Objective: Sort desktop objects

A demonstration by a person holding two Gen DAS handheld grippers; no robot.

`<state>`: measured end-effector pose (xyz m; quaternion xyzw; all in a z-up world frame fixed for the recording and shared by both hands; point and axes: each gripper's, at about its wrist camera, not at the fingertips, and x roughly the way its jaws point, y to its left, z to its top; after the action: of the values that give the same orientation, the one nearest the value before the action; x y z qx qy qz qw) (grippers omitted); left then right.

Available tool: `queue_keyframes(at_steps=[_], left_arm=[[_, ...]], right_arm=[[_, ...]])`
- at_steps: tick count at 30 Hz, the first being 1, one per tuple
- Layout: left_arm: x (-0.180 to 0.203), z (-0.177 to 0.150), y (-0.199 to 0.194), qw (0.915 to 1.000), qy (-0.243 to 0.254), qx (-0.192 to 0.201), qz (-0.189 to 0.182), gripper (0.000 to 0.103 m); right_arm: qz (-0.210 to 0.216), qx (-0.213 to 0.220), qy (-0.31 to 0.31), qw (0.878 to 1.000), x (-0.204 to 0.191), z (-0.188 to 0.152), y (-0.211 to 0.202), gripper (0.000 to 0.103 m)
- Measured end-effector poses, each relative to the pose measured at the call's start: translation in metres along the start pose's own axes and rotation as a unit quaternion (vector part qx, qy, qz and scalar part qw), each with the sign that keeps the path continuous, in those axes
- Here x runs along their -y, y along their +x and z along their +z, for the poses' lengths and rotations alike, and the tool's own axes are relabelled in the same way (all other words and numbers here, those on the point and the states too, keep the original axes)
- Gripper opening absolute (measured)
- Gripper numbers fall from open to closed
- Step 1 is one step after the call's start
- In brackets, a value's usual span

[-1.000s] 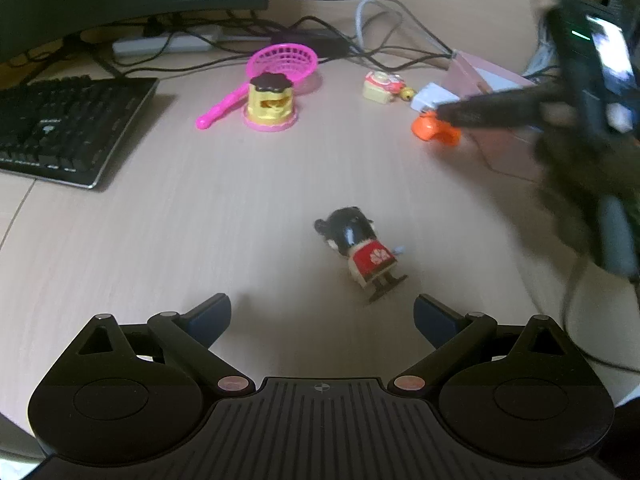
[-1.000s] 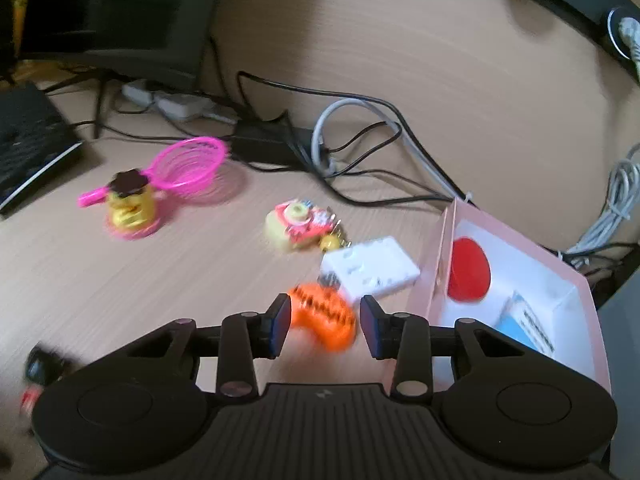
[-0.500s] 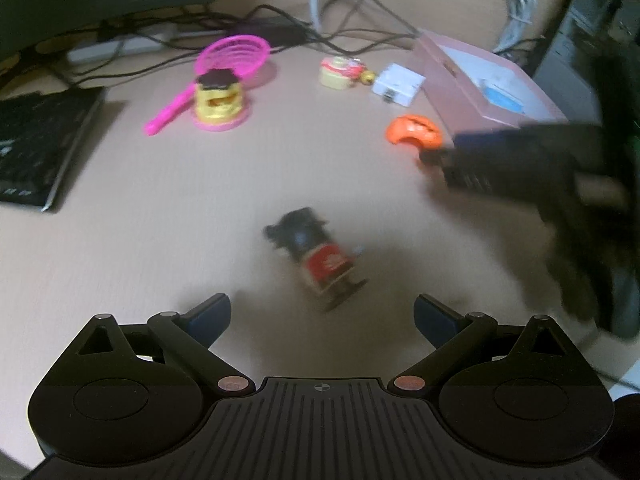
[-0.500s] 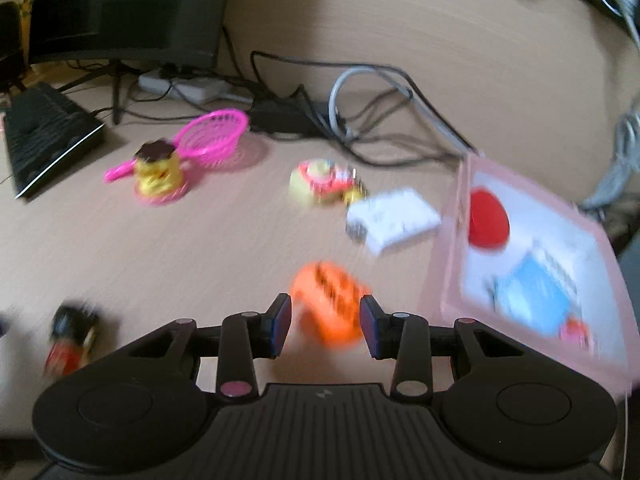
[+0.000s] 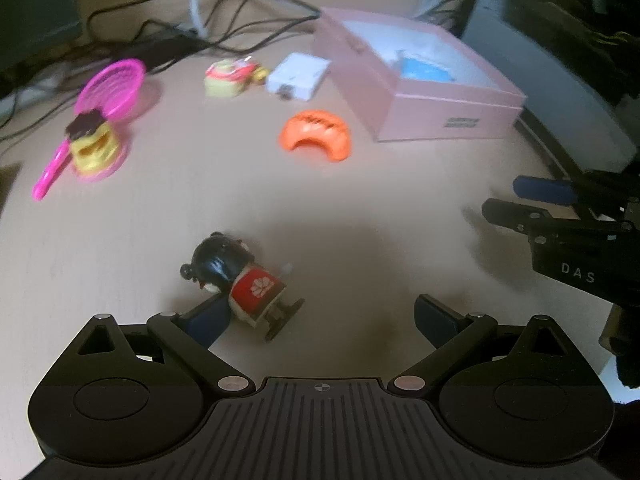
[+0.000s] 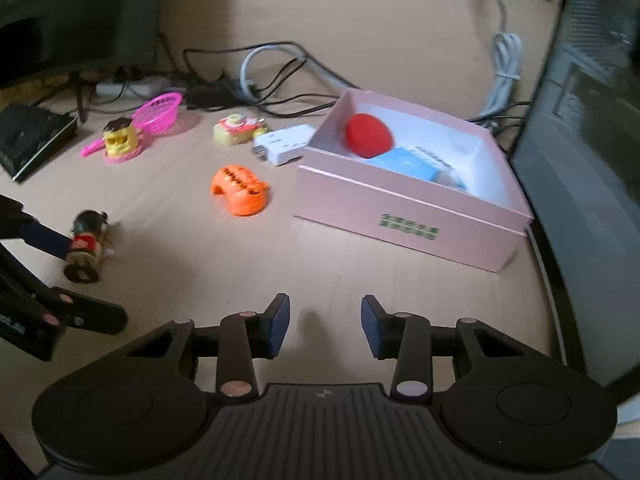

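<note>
1. Pink box (image 6: 404,216) already holds a red ball (image 6: 368,135) and a blue item (image 6: 404,162); so part of the sorting looks done.
2. Left on the desk (image 6: 360,280): orange toy (image 6: 240,190), doll (image 5: 236,280), white adapter (image 6: 284,145), yellow toy (image 6: 234,130), pink net (image 6: 158,114).
3. My left gripper (image 5: 320,316) is wide open, one finger just beside the doll.
4. My right gripper (image 6: 325,326) is empty, its jaws opening.
5. Blur hides the small details.

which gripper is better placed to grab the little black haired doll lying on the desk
Left. The left gripper is open with one finger already beside the doll. The right gripper, its jaws opening and empty, sits far from it, near the pink box.
</note>
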<state>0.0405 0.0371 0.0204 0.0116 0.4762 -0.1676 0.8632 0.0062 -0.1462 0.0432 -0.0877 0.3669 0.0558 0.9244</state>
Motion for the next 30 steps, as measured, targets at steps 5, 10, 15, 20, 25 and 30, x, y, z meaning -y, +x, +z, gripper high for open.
queue_keyframes(at_steps=[5,10,15,20,25,30], left_arm=[[-0.002,-0.002,-0.016,0.9995,-0.001,0.023,0.021,0.101],[-0.022,-0.012,-0.036,0.9972,-0.036,0.035,0.054,0.101],[-0.046,-0.027,-0.05,0.9931,-0.079,0.035,0.079,0.101],[-0.058,-0.035,-0.055,0.9909,-0.1,0.03,0.085,0.101],[-0.054,-0.028,-0.047,0.9934,-0.093,0.027,0.062,0.101],[-0.038,-0.015,-0.026,0.9969,-0.066,0.02,0.037,0.101]], right_arm=[[0.027,0.026,-0.007,0.999,-0.01,0.021,-0.005,0.043],[0.073,0.05,-0.049,0.995,-0.049,0.063,0.021,0.044],[0.056,0.047,-0.103,0.992,-0.087,0.087,0.07,0.045],[0.038,0.036,-0.117,0.992,-0.092,0.091,0.099,0.045],[0.061,0.017,-0.096,0.993,-0.079,0.074,0.083,0.037],[0.061,0.007,-0.085,0.994,-0.06,0.041,0.051,0.037]])
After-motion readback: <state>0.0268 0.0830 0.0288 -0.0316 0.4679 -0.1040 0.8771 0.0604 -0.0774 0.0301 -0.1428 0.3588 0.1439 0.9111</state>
